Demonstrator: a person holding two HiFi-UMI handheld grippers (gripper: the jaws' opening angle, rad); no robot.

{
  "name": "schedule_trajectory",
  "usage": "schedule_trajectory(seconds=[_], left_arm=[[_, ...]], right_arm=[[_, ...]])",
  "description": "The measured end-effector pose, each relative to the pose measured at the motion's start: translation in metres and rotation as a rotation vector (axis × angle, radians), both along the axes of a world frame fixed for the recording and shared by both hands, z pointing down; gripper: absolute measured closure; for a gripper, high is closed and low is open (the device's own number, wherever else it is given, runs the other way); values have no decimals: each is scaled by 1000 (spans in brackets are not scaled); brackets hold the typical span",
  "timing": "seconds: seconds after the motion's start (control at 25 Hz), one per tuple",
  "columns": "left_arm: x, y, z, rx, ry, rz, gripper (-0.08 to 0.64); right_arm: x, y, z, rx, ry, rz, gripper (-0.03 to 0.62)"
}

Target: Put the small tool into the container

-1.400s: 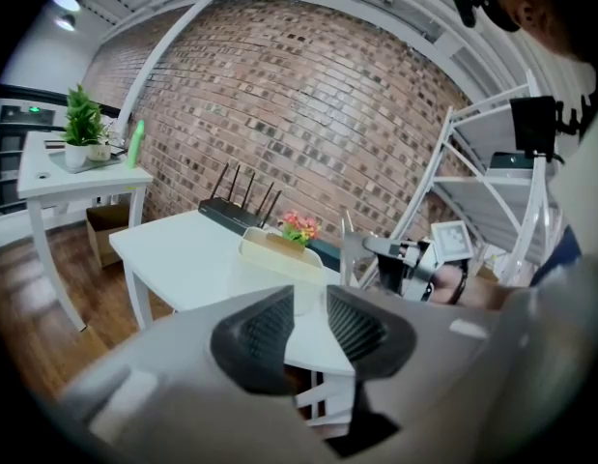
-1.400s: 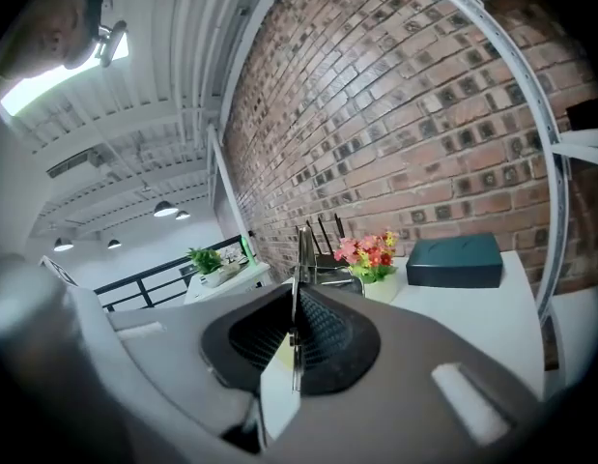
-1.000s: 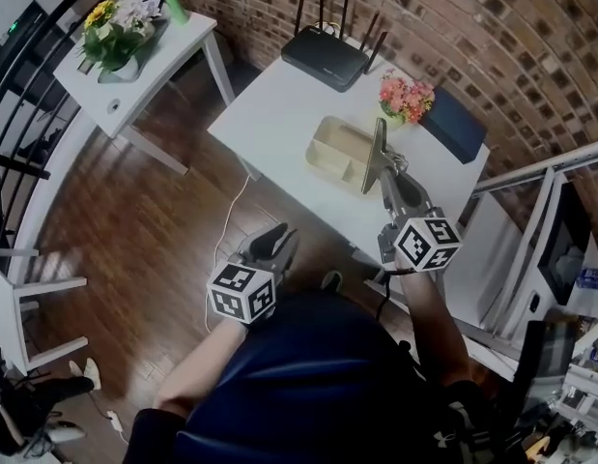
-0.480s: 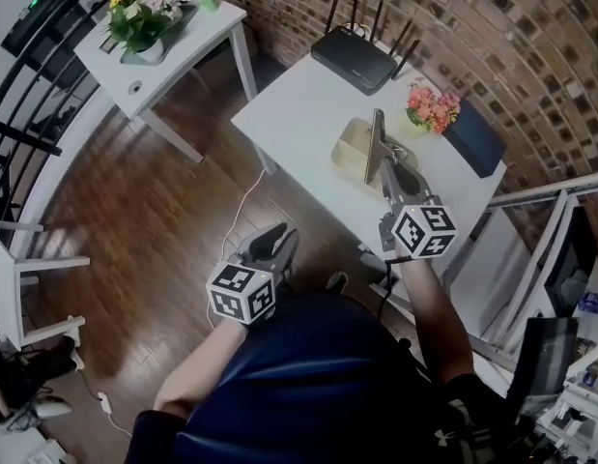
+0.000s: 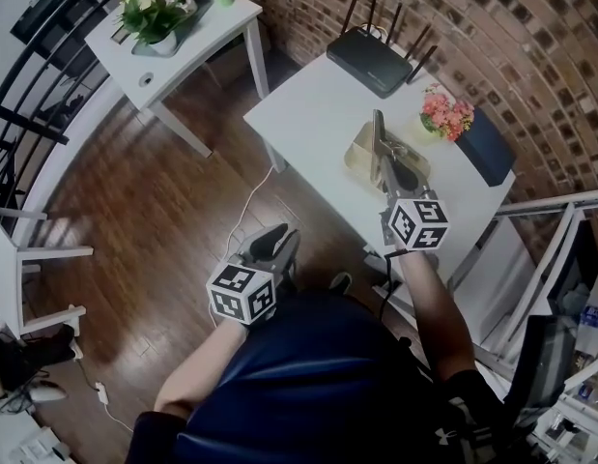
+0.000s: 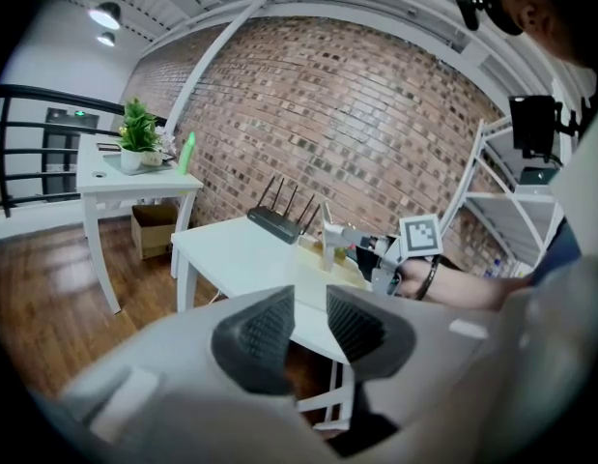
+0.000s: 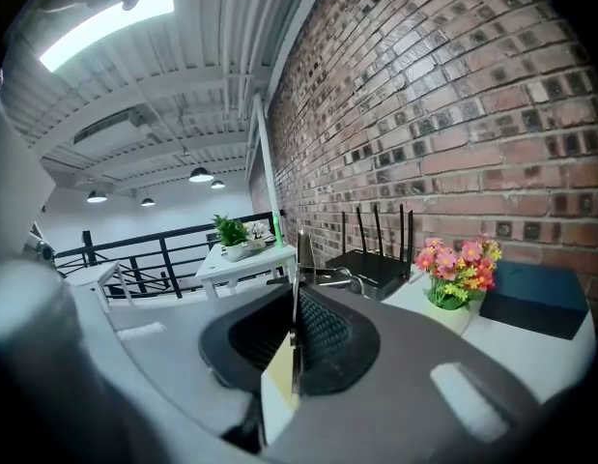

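My right gripper (image 5: 384,167) is shut on a thin flat tool (image 5: 377,141), held edge-up over the white table (image 5: 303,104). Its blade stands above the beige container (image 5: 359,153), which the gripper partly hides. In the right gripper view the tool (image 7: 297,278) shows as a narrow edge pinched between the pads, a pale part low between them. My left gripper (image 5: 272,240) hangs open over the wood floor in front of the table, nothing in it. From the left gripper (image 6: 308,305) I see the right gripper (image 6: 361,249) with the upright tool (image 6: 327,235) across the table.
A black router (image 5: 381,61) lies at the table's far edge. A pot of pink flowers (image 5: 445,114) and a dark blue box (image 5: 487,148) stand right of the container. A second white table (image 5: 183,27) with a plant is at far left. Metal shelving (image 5: 559,259) rises on the right.
The right gripper has carried the tool farther over the table and lower, nearer the container. The head view has shifted toward the table. The left gripper stays open and low.
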State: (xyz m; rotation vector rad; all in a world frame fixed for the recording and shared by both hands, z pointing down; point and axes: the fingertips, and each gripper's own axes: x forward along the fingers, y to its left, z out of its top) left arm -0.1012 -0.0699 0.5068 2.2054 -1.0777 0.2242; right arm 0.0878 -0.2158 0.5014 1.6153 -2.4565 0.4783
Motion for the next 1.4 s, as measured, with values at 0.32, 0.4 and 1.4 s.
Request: schedule_trajectory(seconds=[0.32,0.4,1.4], left_arm=[[-6,-3,0,-16,0,-11,460],[-5,-3,1,-17,0,-10,460],[-2,-3,4,-25,9,-13,462]], right_arm=[[-9,-1,20,-37,56,-22,578],[-11,1,26,-45,66,-27,577],[-18,5,71,-206,239,-56,578]])
